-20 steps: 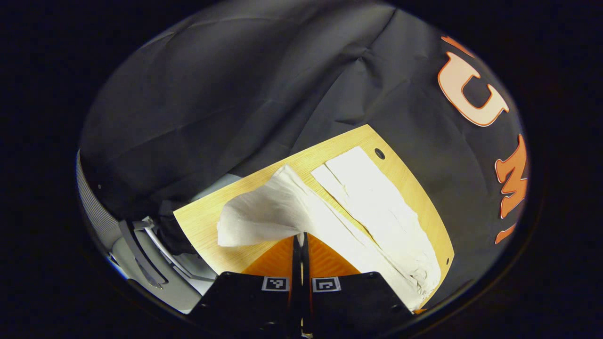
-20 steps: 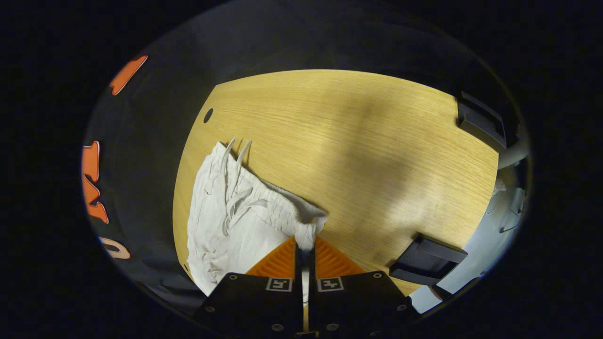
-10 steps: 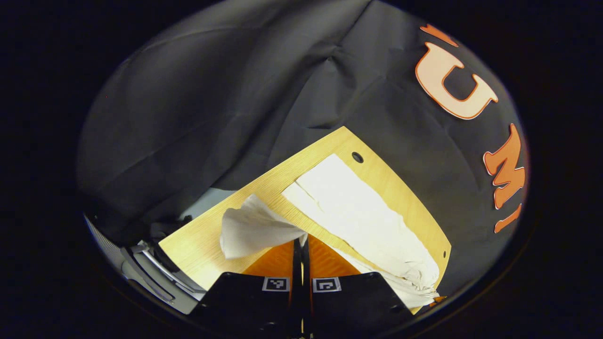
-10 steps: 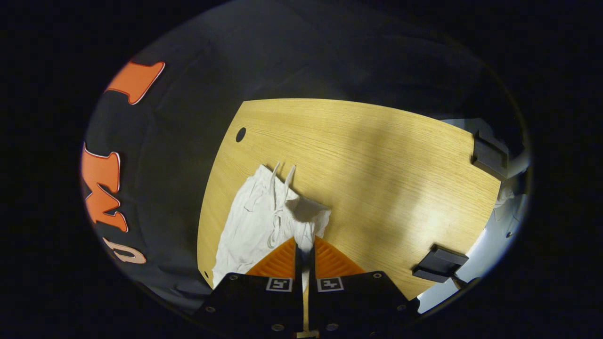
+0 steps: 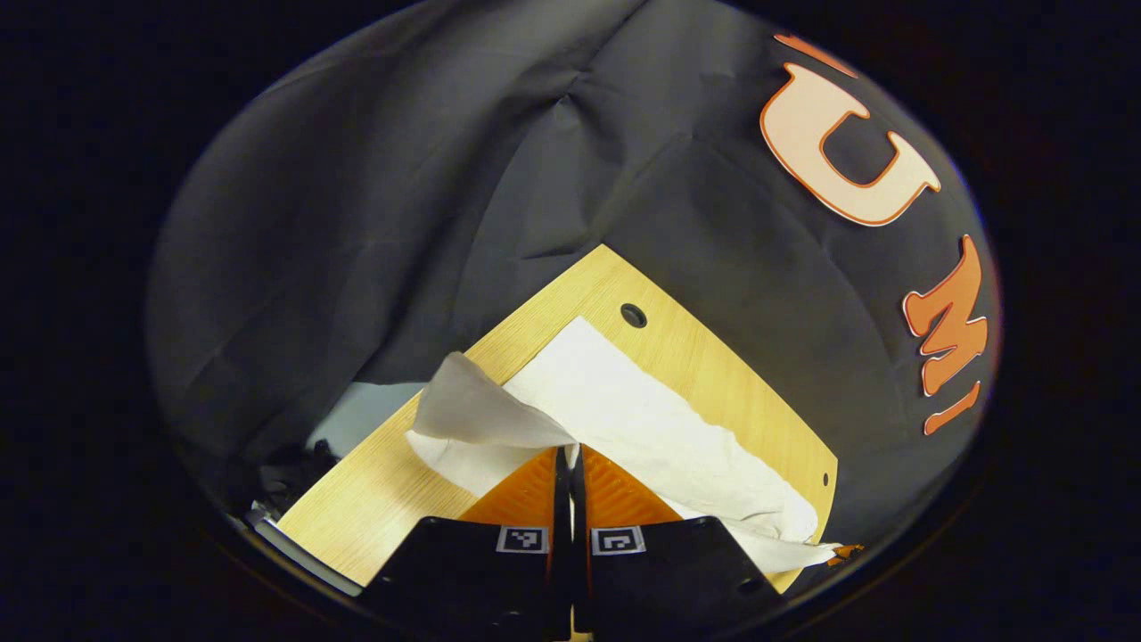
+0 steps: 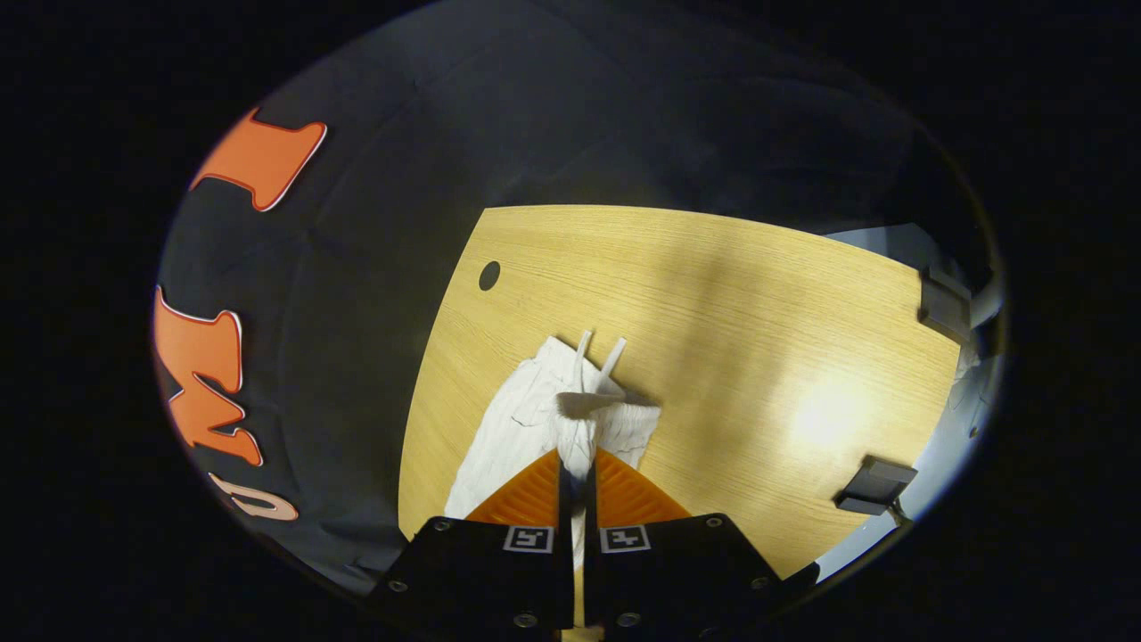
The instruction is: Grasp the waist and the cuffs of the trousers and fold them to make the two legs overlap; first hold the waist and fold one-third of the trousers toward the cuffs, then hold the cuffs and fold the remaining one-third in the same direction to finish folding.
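1. The left gripper [image 5: 570,450] has its two fingers pressed together on a pinch of white cloth, the cuff end of the trousers [image 5: 642,428], which lifts off the table [image 5: 713,357] in a loose flap to the left of the fingers.
2. The right gripper [image 6: 575,459] is likewise clamped on the gathered waist of the trousers [image 6: 535,419], with the bunched waistband standing up just beyond the fingertips.
3. In the left gripper view the trousers lie as one long white strip, running from the far corner of the table down to its near right edge (the long axis slants from upper left to lower right).
4. In the right gripper view two drawstring ends [image 6: 597,352] stick out from the waist, pointing away from the gripper across the wood.
5. A round hole [image 5: 633,315] in the tabletop sits just beyond the far end of the trousers; it also shows in the right gripper view [image 6: 488,275], near the table's left edge.
6. Two dark clamps [image 6: 878,486] grip the table's right edge in the right gripper view, well apart from the trousers.
7. The black cloth wall [image 5: 401,178] hangs close behind the table.
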`<action>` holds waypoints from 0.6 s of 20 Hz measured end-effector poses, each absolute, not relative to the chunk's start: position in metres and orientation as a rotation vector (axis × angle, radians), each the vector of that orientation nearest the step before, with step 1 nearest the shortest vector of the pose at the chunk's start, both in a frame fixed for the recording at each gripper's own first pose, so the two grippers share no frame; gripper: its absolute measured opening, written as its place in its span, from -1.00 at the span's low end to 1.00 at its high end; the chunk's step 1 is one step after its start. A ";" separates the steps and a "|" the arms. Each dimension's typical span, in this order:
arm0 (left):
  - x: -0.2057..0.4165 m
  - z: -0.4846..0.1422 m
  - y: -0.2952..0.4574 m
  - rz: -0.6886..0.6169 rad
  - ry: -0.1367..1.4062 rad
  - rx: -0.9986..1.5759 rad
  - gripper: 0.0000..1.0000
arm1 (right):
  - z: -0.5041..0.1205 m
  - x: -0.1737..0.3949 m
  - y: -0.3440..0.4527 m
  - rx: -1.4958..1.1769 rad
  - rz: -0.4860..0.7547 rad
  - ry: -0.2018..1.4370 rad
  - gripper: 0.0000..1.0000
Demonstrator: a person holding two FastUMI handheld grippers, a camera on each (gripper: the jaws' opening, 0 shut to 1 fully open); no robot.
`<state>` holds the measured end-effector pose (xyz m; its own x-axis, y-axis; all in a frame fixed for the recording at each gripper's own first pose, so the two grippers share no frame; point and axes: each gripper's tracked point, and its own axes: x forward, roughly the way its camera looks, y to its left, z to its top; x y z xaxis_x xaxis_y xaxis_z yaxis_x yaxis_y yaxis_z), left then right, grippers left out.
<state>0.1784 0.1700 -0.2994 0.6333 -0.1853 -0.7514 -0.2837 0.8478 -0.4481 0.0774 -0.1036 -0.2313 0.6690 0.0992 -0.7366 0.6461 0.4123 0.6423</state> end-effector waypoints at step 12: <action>0.294 -0.336 0.145 0.011 0.899 -0.516 -0.92 | -0.227 0.174 -0.091 1.141 -0.396 0.787 -0.91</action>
<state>0.2939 0.1447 -0.3360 0.6308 -0.2028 -0.7490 -0.2210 0.8783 -0.4239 0.1737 -0.0907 -0.2271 0.6748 0.1043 -0.7306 0.6487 0.3882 0.6546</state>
